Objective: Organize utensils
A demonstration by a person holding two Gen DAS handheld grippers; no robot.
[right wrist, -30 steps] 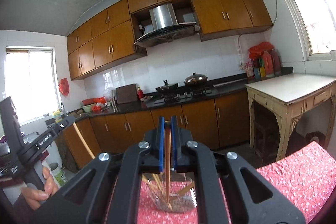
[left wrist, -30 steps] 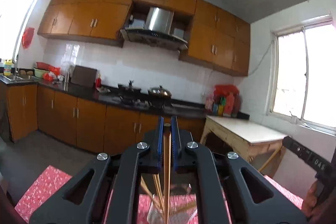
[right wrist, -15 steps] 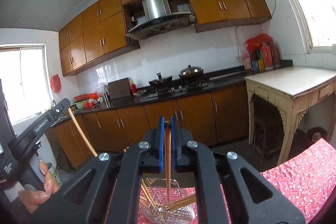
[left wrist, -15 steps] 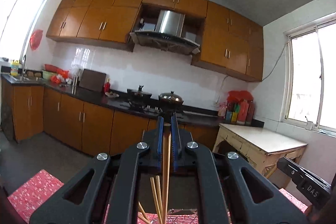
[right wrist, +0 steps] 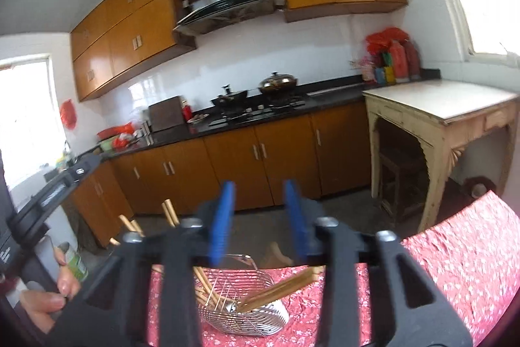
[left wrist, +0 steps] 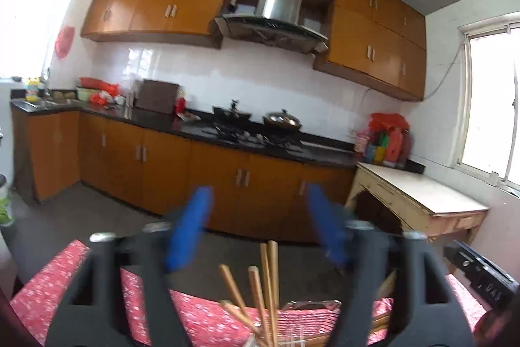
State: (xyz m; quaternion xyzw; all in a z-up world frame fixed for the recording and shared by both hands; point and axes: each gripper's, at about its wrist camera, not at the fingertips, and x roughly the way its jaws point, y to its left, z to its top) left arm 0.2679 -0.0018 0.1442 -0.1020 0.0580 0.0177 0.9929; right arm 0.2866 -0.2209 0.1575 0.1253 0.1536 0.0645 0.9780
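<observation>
Both tools hang spread wide and empty above the red floral desk [right wrist: 455, 252]: left tool [left wrist: 260, 226], right tool [right wrist: 258, 210]. Wooden chopsticks [right wrist: 279, 290] stand and lean in the wire basket [right wrist: 260, 314] just below them. A bare hand [right wrist: 45, 298] grips the left tool's handle.

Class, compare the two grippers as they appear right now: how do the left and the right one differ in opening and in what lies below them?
The left gripper gapes wider than the right gripper. Upright chopsticks rise between the left's fingers; below the right sits the wire basket, with chopsticks leaning out both sides. Shared: both are open, hold nothing, and have blue pads on black frames above the red floral tablecloth.
</observation>
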